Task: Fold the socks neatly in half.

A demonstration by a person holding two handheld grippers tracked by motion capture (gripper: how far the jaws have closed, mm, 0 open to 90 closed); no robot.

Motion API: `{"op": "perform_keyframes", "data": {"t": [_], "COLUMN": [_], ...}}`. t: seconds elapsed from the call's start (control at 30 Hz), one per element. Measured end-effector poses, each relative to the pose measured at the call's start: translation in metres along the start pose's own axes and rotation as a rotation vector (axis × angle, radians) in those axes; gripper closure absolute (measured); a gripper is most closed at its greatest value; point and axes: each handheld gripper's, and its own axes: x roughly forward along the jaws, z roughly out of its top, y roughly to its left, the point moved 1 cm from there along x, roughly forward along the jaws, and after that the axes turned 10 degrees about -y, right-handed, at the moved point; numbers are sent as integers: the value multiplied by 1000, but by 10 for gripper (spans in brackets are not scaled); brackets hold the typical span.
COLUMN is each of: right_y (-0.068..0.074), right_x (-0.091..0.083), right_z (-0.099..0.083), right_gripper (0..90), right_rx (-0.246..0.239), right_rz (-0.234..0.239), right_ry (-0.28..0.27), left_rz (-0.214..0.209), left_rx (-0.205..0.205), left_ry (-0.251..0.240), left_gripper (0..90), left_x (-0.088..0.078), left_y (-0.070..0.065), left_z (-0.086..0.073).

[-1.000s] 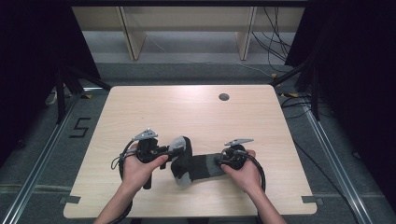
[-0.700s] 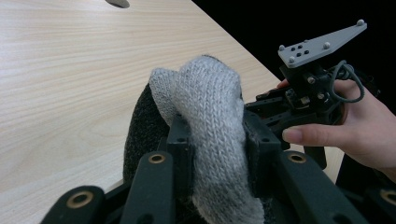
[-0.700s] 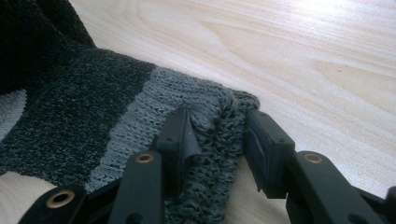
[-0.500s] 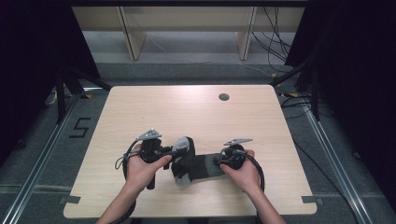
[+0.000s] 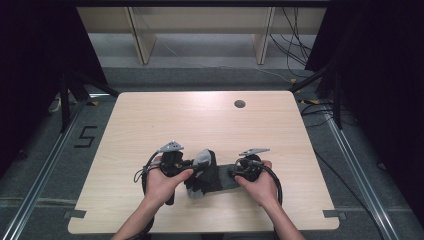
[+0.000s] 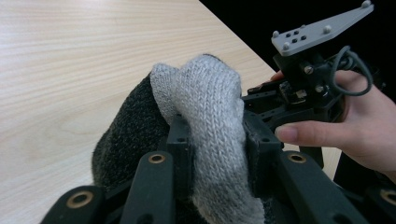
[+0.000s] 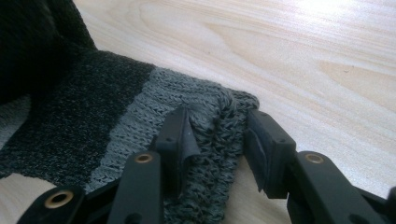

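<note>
Pale wooden table point(image 5: 150, 125) on grey floor point(image 5: 45, 165), sock point(image 5: 207, 175) near its front edge.

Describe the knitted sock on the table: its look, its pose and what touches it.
The sock is thick knit with a dark charcoal body, a light grey toe and a grey ribbed cuff. It lies on the wooden table, toe end folded up. The left tool pinches the toe; the cuff sits between the right tool's jaws.
</note>
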Motion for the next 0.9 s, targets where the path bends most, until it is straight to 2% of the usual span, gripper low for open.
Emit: {"op": "perform_keyframes", "data": {"t": [0.03,0.13,0.17,0.2,0.23,0.27,0.3,0.33,0.4,0.43,0.5,0.57,0.67,0.7,0.77,0.8,0.87,0.9], "right_y": [0,-3,-4,-2,-3,-2,-2,0,7,8,8,9,9,8,8,6,7,7], "right_x": [-1,-11,-17,-23,-26,-30,-33,-34,-36,-34,-28,-24,-22,-20,-18,-16,-15,-14], "right_z": [2,12,16,19,20,21,20,18,11,8,2,-1,-1,-1,-3,-4,-4,-5], "right_gripper": [573,535,531,539,562,620,687,736,814,837,851,852,843,839,837,837,837,837], "right_rx": [15,-6,-13,3,-18,-35,-42,-34,-4,-11,-33,-36,-19,-28,11,1,33,25], "right_rz": [-1,-2,5,3,9,3,25,20,17,26,40,29,37,37,58,58,68,64], "right_ry": [1,-59,-84,-94,-118,-115,-93,-78,-5,4,30,25,24,21,35,27,22,24], "left_rz": [-1,14,20,9,19,12,15,15,14,15,24,26,28,23,26,25,19,20], "left_rx": [4,16,20,17,16,13,13,13,17,17,23,31,42,43,45,43,46,45], "left_ry": [6,19,16,17,25,25,30,29,23,30,33,36,45,40,52,45,48,50], "left_gripper": [680,680,680,680,680,680,680,680,680,680,680,680,680,680,680,680,680,680], "left_x": [2,5,6,7,8,8,8,9,9,10,11,13,15,17,20,22,24,25], "left_y": [-1,-3,-3,-2,-2,-1,-1,-1,-2,-2,-3,-4,-6,-6,-7,-7,-8,-9], "left_z": [-1,-2,-3,-3,-3,-3,-3,-3,-4,-4,-6,-6,-6,-7,-7,-8,-9,-9]}}
